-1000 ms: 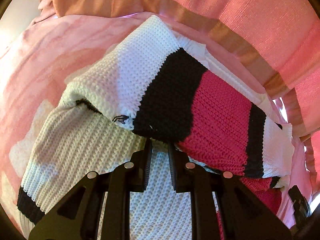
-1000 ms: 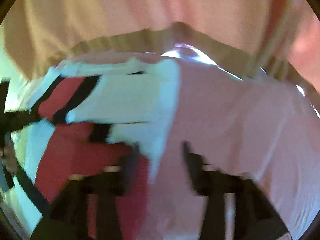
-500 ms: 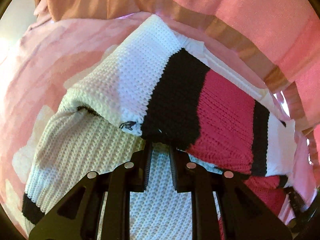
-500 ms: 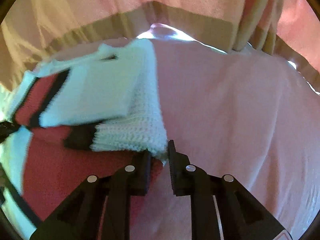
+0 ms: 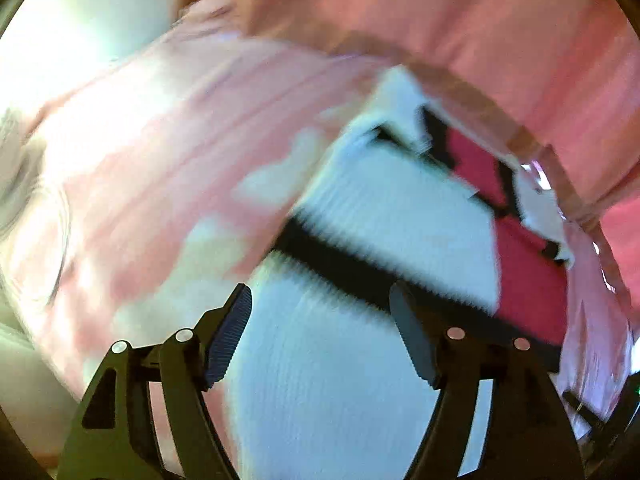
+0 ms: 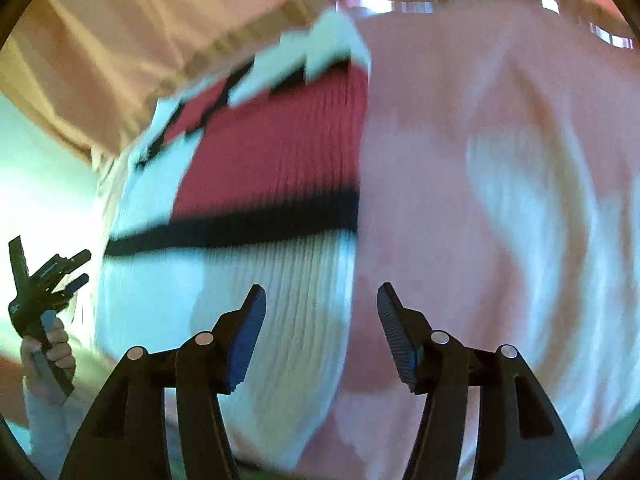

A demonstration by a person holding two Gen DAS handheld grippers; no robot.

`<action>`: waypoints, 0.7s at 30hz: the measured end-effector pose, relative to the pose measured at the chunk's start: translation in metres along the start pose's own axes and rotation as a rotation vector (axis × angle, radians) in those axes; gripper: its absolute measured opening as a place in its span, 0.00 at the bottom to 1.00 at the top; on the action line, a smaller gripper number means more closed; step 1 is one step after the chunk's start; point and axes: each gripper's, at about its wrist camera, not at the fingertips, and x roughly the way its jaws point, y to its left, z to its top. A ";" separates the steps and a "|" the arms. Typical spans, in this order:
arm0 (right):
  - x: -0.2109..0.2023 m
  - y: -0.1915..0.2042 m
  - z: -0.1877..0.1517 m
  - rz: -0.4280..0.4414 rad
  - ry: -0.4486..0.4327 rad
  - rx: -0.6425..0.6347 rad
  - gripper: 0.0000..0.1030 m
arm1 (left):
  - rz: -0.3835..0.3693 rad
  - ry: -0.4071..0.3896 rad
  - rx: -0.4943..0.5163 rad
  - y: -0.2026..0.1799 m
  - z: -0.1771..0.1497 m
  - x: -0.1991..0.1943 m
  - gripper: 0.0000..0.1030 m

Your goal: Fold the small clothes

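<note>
A small knitted sweater (image 5: pixel 392 224) with white, black and red blocks lies folded on a pink sheet (image 5: pixel 168 128). It also shows in the right wrist view (image 6: pixel 256 184). My left gripper (image 5: pixel 320 320) is open and empty, held above the sweater's white near part. My right gripper (image 6: pixel 320 316) is open and empty over the sweater's right edge. The left gripper (image 6: pixel 44 292) shows in the right wrist view at the far left, in a hand. Both views are blurred by motion.
A pink and tan curtain (image 5: pixel 480 32) hangs behind the bed and shows in the right wrist view (image 6: pixel 120 40). The pink sheet (image 6: pixel 500 200) with pale patches spreads to the right of the sweater. A bright white wall (image 5: pixel 88 12) stands at the far left.
Both grippers were shut on the sweater's edge half a second ago; both have opened, let go and pulled back. The sweater now lies flat in its fold.
</note>
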 end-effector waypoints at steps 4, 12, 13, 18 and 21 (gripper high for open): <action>0.001 0.021 -0.042 0.012 -0.006 -0.042 0.57 | -0.047 0.097 -0.115 0.032 -0.027 0.008 0.67; 0.008 0.035 -0.050 0.022 -0.034 -0.031 0.08 | -0.066 0.115 -0.008 0.010 -0.039 0.014 0.12; 0.006 0.033 -0.047 0.021 -0.044 -0.022 0.07 | -0.068 0.123 -0.003 0.008 -0.038 0.013 0.07; -0.078 0.023 -0.031 -0.003 -0.207 -0.040 0.06 | -0.142 0.059 0.061 -0.005 -0.044 -0.051 0.06; -0.120 0.013 -0.040 -0.081 -0.225 -0.088 0.06 | -0.190 0.099 0.087 -0.011 -0.067 -0.075 0.06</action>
